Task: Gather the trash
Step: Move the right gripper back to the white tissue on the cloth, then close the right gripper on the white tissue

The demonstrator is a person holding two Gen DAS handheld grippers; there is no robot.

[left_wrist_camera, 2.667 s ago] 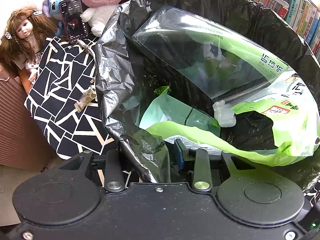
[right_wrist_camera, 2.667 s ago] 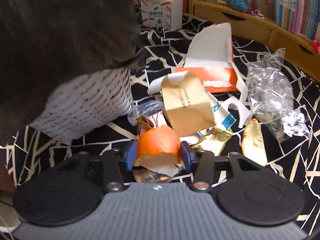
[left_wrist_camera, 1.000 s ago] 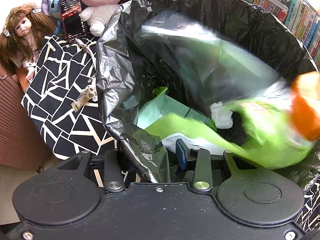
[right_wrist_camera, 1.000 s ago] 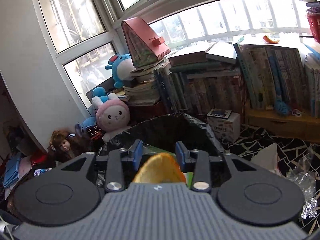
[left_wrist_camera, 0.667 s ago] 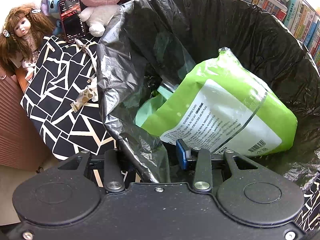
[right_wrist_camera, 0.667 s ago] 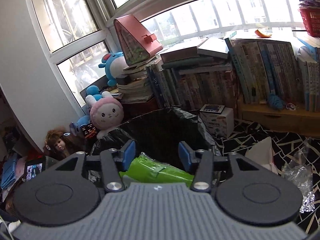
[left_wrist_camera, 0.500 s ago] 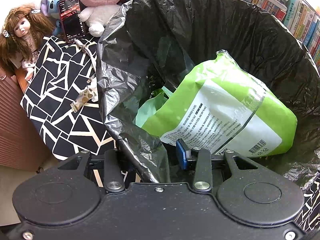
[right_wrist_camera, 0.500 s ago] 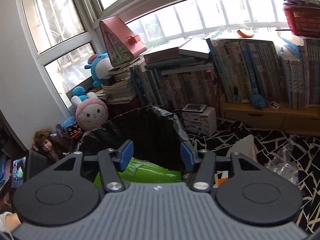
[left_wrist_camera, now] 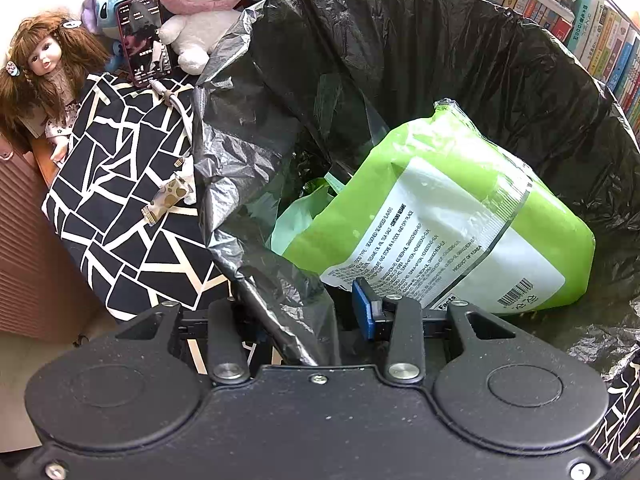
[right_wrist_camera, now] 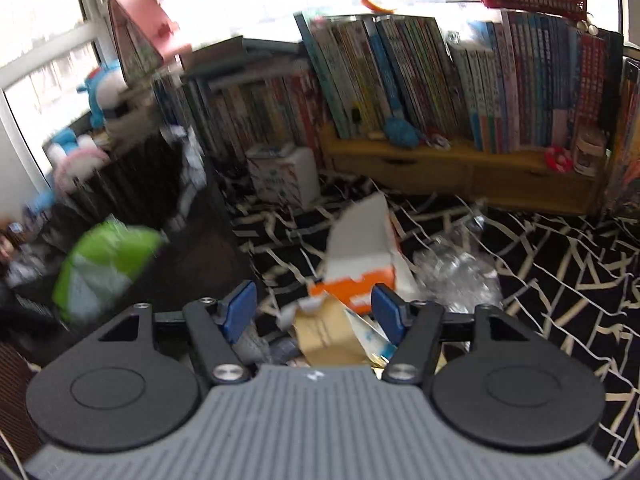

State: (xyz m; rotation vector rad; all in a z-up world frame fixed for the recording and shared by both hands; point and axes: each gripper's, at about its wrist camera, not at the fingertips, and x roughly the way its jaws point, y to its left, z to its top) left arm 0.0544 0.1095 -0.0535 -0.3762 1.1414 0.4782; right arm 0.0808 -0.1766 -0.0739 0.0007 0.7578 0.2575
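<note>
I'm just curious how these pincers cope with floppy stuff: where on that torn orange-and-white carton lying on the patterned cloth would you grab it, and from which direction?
Probably the white flap of the orange-and-white carton. It stands up from the pile as one thin sheet, so the open right gripper could come from above, one finger on each face. The orange base looks wider and sits among other scraps.

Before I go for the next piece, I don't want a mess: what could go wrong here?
The left hand-held gripper pinches only the black liner's edge; a tug might tear it or let it slip. The green packet lies high across the bag and may block later drops. The right hand-held gripper, empty and just opened, could scatter the paper pile.
</note>
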